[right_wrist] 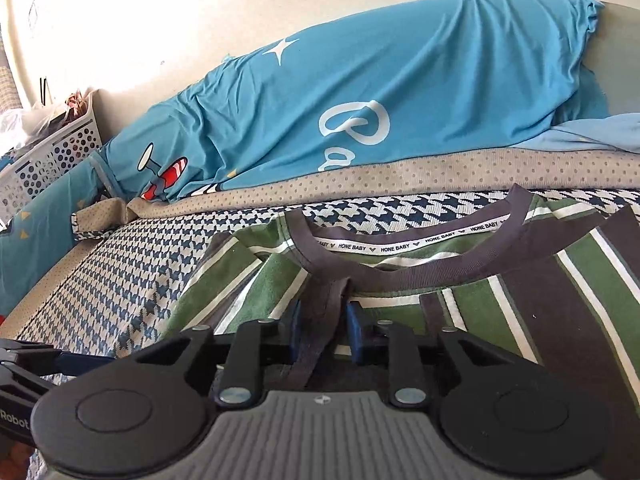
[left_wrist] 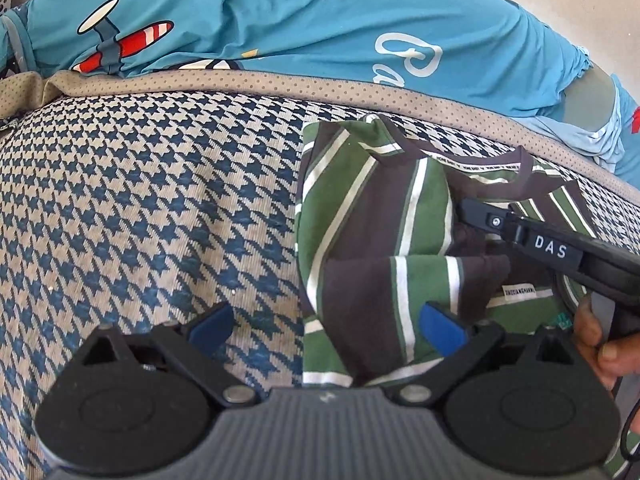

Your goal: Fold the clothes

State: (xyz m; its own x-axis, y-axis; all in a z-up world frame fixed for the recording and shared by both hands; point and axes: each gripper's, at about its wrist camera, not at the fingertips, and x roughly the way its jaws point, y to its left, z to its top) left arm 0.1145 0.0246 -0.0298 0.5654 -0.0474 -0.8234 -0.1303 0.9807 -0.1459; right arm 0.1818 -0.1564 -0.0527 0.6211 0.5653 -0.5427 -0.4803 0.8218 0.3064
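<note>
A green, brown and white striped shirt (left_wrist: pixel 384 232) lies partly folded on the houndstooth bed cover (left_wrist: pixel 140 208). In the left wrist view my left gripper (left_wrist: pixel 326 328) hangs open above the shirt's left edge. One blue pad (left_wrist: pixel 442 332) is over the cloth and the other (left_wrist: pixel 212 326) over the cover, neither pressing. My right gripper (right_wrist: pixel 325 332) is shut on the shirt's brown collar (right_wrist: pixel 400 268), a strip of which runs between its pads. From the left wrist view it (left_wrist: pixel 470 210) reaches in from the right at the neckline.
A large blue cushion cover (right_wrist: pixel 360 100) with a plane print lies along the back of the bed, behind a dotted beige border (right_wrist: pixel 360 184). A white perforated basket (right_wrist: pixel 52 156) stands at far left by the wall. A person's hand (left_wrist: pixel 596 340) holds the right gripper's handle.
</note>
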